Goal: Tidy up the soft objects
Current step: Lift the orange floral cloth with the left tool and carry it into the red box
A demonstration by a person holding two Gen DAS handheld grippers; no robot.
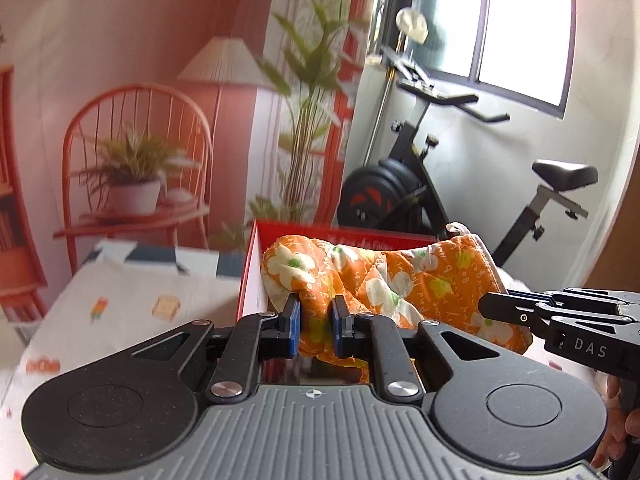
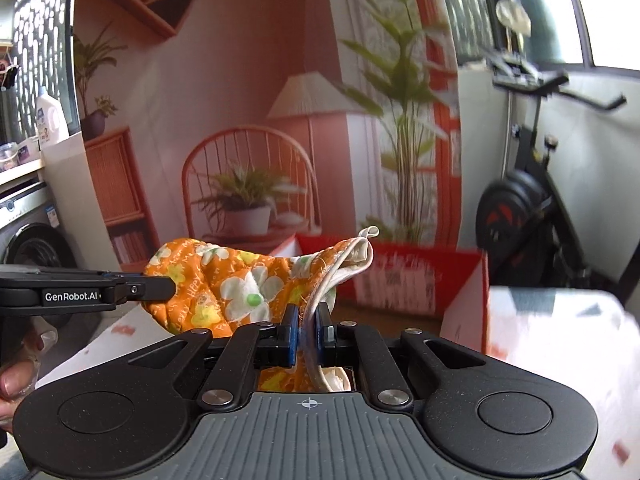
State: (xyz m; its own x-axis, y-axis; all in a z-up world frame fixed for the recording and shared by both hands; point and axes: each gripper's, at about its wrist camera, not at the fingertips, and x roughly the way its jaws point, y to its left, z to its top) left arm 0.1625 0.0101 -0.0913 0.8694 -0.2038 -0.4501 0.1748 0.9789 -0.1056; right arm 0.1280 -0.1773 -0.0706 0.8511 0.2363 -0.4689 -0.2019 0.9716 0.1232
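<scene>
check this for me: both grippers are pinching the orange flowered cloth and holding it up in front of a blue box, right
Not quite: the box is red, not blue, as both wrist views show. The rest holds: the left gripper and the right gripper each have their fingers closed on the orange flowered cloth, holding it up in front of that box.

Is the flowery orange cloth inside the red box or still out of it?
Out. The orange cloth hangs above the red box, pinched by the left gripper and right gripper.

The red box (image 1: 256, 264) is mostly hidden behind the orange mitt (image 1: 360, 276); its printed far wall blurs unreadably, and the worktop (image 2: 560, 320) blurs at right.
</scene>
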